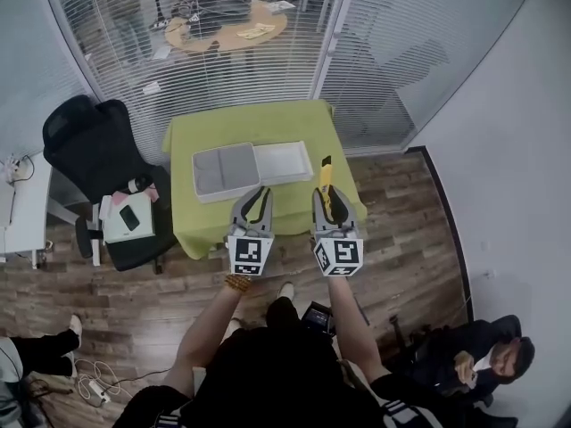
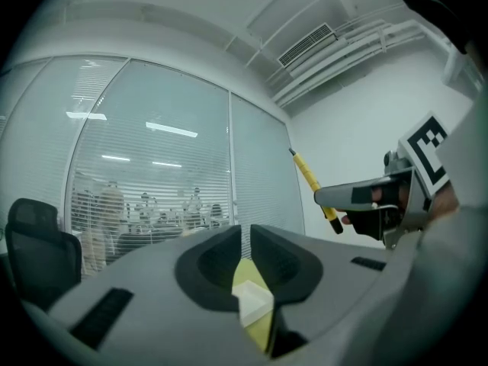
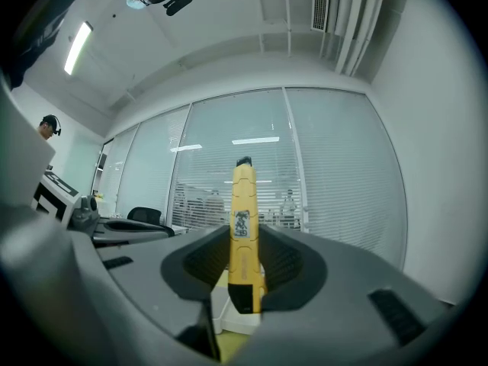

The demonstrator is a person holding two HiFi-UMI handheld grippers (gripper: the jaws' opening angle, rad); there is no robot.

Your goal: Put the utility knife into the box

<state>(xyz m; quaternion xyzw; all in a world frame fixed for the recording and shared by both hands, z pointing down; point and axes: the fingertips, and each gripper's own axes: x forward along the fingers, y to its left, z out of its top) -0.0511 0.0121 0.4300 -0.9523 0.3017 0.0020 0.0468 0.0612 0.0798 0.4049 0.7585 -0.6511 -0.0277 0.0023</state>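
Grips the utility knife [image 3: 244, 235] in the right gripper [image 3: 245, 271], jaws pressed on both sides of the lower yellow body, black tip pointing up and away. Holds the left gripper [image 2: 245, 259] just beside it, jaws all but together with only a slit between, nothing in them. Hangs both over the near edge of the green-covered worktop [image 1: 259, 121]. Places the knife in the air, off the worktop, just right of the box [image 1: 285, 162] and outside it. Has the box lying open on the worktop, white half touching a grey-lined half [image 1: 226, 169]. Stands a black office chair [image 1: 94, 141] left of the worktop, with a blind-covered glass wall [image 1: 223, 61] behind.
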